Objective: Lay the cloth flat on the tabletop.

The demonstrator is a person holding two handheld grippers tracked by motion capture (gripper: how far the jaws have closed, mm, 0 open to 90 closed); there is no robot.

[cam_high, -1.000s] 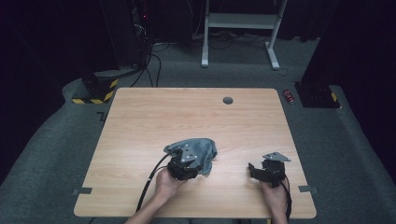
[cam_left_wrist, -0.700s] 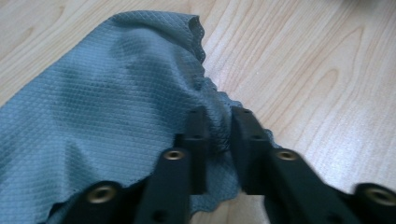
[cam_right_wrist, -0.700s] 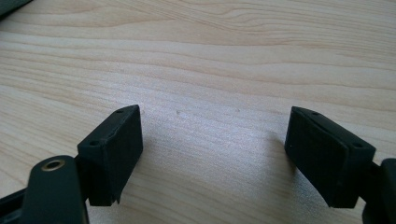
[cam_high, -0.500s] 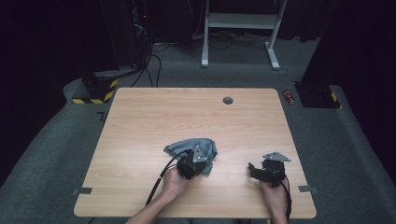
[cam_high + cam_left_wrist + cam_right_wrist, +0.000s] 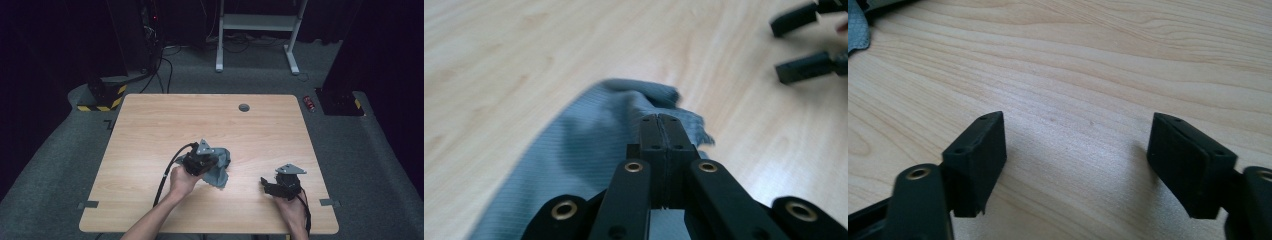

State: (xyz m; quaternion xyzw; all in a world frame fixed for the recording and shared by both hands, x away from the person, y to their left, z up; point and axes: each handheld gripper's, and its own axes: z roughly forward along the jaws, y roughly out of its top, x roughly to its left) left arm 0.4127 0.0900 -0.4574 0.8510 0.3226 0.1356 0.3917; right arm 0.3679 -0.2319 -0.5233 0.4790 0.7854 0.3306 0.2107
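Grey cloth (image 5: 218, 169) lies bunched near the table's (image 5: 150, 130) middle, toward the near edge. Left tool (image 5: 662, 131) clamped tight on its edge, jaws together. Right tool (image 5: 1075, 150) gapes wide, holding nothing, well to the right. Judged early: grip made, spreading or folding not yet done.

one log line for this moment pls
left gripper: shut on grey cloth | right gripper: open, over bare table | cloth bunched, partly lifted
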